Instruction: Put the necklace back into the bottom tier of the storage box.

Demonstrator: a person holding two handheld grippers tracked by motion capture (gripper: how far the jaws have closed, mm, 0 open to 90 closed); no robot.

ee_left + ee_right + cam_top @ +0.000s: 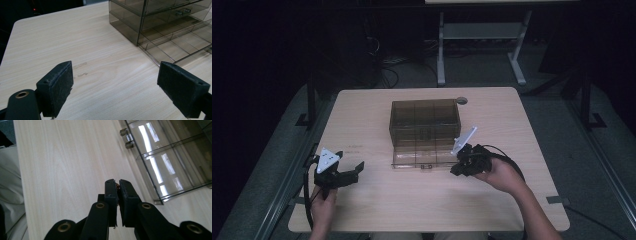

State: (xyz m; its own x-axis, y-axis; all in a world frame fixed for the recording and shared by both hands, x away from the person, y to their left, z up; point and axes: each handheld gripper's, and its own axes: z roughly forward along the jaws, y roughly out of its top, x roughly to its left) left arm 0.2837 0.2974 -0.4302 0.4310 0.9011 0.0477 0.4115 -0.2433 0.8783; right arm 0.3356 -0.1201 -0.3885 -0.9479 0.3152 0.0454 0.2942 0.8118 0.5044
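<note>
A smoky clear drawer box [424,122] stands mid-table, and its bottom drawer [422,159] is pulled out toward me. In the left gripper view the box [150,15] and the drawer's bare compartments [175,47] lie ahead to the right. My left gripper [352,172] rests on the table at the left, and its jaws [115,85] stand wide apart with nothing between them. My right gripper [457,167] hovers by the drawer's right front corner. Its pads [118,186] are pressed together, and a tiny orange-brown bit shows at their tips; I cannot tell what it is. The drawer [170,157] and its two metal knobs [126,137] lie beside them.
The light wooden table [362,115] has bare room to the left and in front of the box. A round cable hole [461,100] sits behind the box. Beyond the table's far edge are a desk frame [482,45] and dark floor.
</note>
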